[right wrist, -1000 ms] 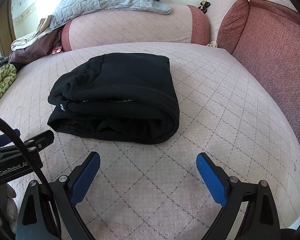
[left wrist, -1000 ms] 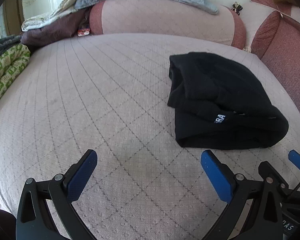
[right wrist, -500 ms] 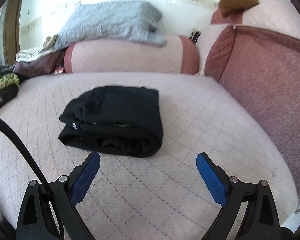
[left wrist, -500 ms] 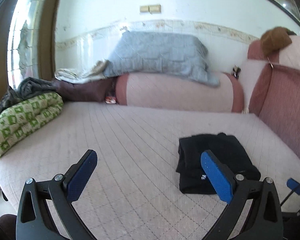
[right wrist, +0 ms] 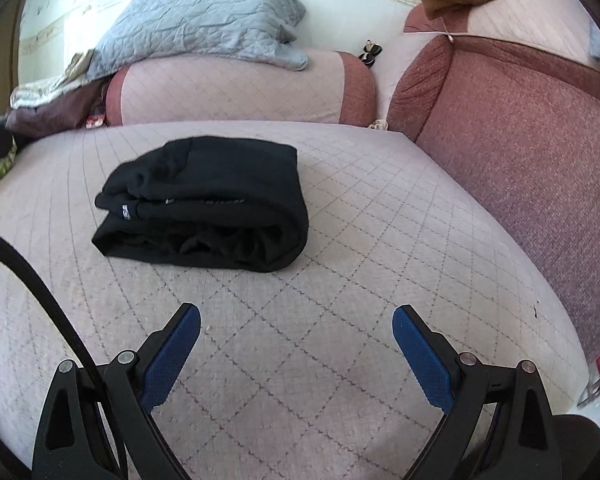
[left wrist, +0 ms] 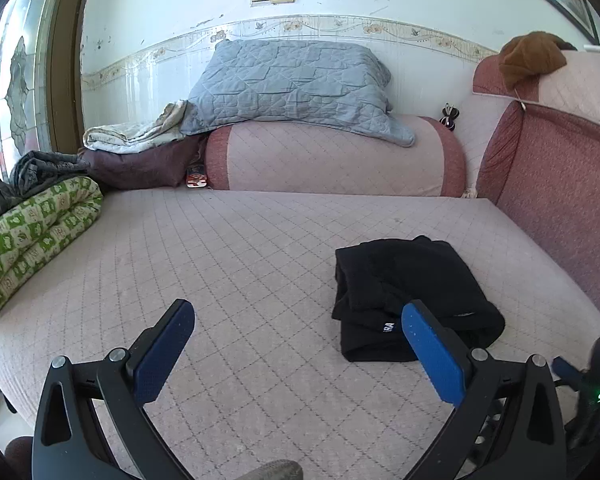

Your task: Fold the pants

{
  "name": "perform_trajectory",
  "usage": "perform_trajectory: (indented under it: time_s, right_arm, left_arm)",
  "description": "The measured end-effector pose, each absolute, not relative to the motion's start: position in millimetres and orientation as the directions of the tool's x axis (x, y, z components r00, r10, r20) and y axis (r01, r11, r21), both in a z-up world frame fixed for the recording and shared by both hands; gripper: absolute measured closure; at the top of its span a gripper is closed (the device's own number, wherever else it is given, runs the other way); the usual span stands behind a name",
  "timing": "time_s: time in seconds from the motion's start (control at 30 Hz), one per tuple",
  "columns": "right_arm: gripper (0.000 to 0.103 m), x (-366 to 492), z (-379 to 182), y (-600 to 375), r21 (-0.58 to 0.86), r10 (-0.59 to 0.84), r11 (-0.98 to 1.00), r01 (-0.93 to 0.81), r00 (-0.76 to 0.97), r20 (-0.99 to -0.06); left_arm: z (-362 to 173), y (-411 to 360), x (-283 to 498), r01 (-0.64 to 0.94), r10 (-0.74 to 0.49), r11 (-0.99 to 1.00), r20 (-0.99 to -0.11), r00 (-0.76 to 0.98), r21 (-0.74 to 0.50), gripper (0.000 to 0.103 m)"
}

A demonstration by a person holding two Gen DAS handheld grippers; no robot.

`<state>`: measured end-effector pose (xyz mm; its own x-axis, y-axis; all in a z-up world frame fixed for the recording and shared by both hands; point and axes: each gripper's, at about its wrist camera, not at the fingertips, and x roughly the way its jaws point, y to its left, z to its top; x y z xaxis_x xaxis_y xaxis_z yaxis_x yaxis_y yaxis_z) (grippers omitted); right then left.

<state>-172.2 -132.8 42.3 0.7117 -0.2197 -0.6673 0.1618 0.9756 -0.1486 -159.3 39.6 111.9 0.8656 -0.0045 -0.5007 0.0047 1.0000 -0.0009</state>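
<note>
The black pants [left wrist: 404, 284] lie folded in a compact bundle on the pink quilted bed [left wrist: 236, 264], right of middle in the left wrist view. They also show in the right wrist view [right wrist: 208, 200], ahead and left of centre. My left gripper [left wrist: 298, 336] is open and empty, held above the bed, short of and left of the pants. My right gripper [right wrist: 296, 338] is open and empty, held back from the bundle's near edge.
A pink bolster [left wrist: 332, 160] with a grey quilt [left wrist: 292, 80] lies at the back. A green patterned blanket [left wrist: 32, 236] lies at the left edge. A red padded backrest [right wrist: 520, 128] runs along the right. The bed's near edge drops off by the grippers.
Both grippers have drawn back and tilted up from the pants, so the bundle looks smaller and the back wall has come into view. The pants have not moved.
</note>
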Motion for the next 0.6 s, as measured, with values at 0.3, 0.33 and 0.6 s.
perform_trajectory:
  time_s: [0.3,0.33,0.6]
  right_arm:
    - [0.004,-174.4,66.5,-153.6,-0.048,-0.155,0.985,0.166,0.728,-0.667]
    - [0.004,-173.3,73.0,-156.3,-0.035,-0.141,0.987,0.157,0.733,-0.665]
    - [0.0,-159.4,98.8,-165.2,-0.117,-0.158,0.987,0.109,0.789,-0.594]
  left_arm:
    - [139.0,36.9,-158.7,-0.036,0.001,0.998,-0.517,0.856,-0.057,0.0]
    - [144.4,35.4,-160.4,-0.04,0.003,0.997,-0.502,0.865,-0.063,0.0]
    - [136.5,20.3,-141.9,-0.027,-0.018,0.997,-0.53,0.848,-0.076,0.0]
